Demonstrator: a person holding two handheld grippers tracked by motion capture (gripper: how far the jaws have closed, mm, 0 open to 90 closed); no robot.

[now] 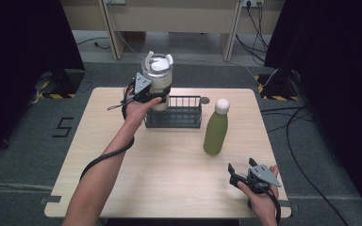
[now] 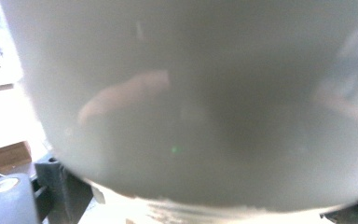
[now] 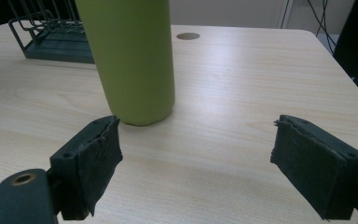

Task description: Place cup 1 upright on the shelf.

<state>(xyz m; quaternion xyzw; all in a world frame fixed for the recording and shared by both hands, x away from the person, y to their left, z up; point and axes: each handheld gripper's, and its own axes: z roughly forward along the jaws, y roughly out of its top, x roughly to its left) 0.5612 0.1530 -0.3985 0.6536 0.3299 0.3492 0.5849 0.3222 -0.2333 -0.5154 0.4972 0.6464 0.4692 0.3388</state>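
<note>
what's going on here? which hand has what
A person works at a wooden table with tongs in each hand. The left tongs are clamped around a clear jar with a white lid, held up over the left end of a dark wire rack. The right tongs rest near the table's front right corner, open and empty. A green bottle with a white cap stands upright on the table just ahead of them, untouched.
</note>
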